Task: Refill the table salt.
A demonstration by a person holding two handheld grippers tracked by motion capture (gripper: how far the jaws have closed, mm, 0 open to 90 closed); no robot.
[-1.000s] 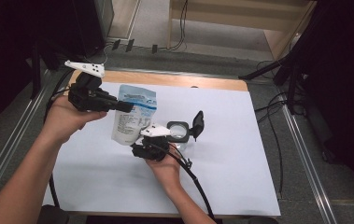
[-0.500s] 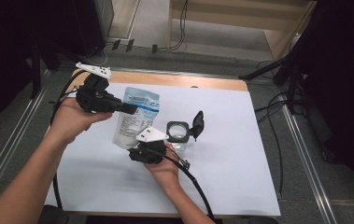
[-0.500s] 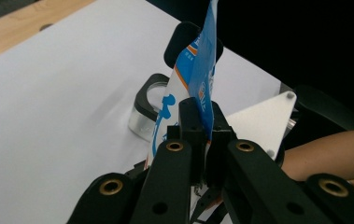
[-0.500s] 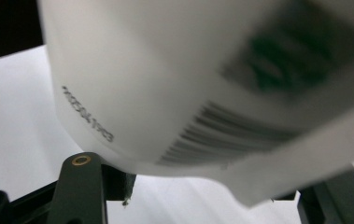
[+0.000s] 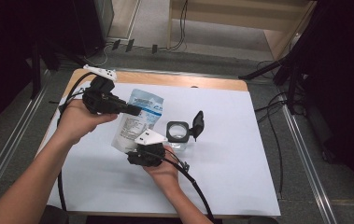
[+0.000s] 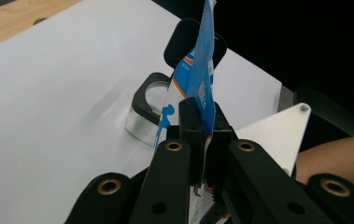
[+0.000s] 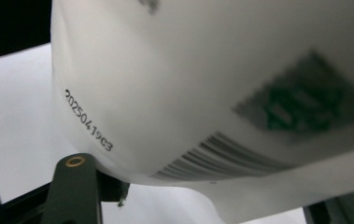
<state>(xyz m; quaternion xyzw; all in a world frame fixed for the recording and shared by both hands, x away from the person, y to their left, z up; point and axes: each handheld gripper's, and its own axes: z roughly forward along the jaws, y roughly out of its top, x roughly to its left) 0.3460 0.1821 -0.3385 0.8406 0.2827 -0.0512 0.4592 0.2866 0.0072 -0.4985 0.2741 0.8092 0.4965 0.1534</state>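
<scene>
White-and-blue pouch (image 5: 137,119): left tongs (image 5: 135,110) pinch its top edge, right tongs (image 5: 135,150) clasp its bottom

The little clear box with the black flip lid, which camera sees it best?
The high view: the clear box sits whole on the white sheet with its lid up. The left gripper view catches part of it behind the pouch. The right gripper view faces the pouch's white back.

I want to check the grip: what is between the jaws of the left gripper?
The top edge of the blue-and-white pouch is pinched in the left gripper, seen in the left gripper view.
</scene>
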